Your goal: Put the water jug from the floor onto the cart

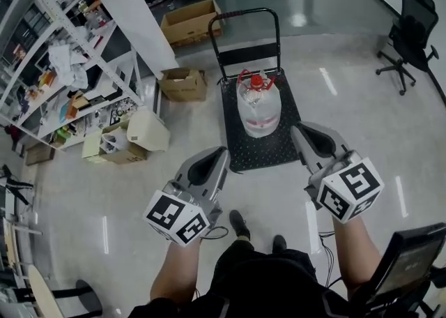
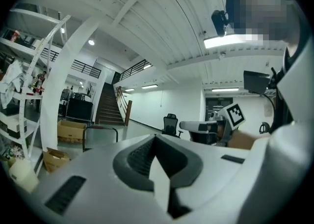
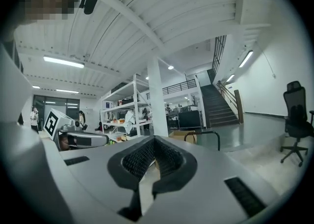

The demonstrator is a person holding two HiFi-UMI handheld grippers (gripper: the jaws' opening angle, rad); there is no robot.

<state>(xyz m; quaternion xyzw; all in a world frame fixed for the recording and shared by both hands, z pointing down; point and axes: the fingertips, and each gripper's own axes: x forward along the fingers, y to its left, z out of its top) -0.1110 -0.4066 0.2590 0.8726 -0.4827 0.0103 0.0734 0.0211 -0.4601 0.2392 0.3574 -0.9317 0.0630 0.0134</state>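
The water jug (image 1: 258, 107), clear with a red cap and a red carrying handle, stands upright on the black deck of the platform cart (image 1: 240, 153), roughly in the middle of the deck and nearer the push-handle end. The cart's black push handle (image 1: 244, 15) rises at the far end, away from the person. Both grippers are held out level in front of the person, on either side of the cart's near end and well apart from the jug. The left gripper (image 1: 214, 160) has its jaws closed together with nothing between them; in the left gripper view the two dark ribbed pads meet along a single line. The right gripper (image 1: 306, 135) is likewise fully closed and holds nothing, its pads pressed together in the right gripper view. Each gripper carries its cube with square markers at the back, close to the person's forearm. The person's dark shoes (image 1: 239, 224) stand on the glossy pale floor (image 1: 139, 191) just short of the cart. To the left a white metal shelf rack (image 1: 63, 58) is crowded with small items, and at its foot lie an open cardboard box (image 1: 183, 84) and a pale plastic container (image 1: 148, 130). A larger cardboard box (image 1: 191, 22) sits beyond the cart, and a black office chair (image 1: 410, 34) stands off to the right.
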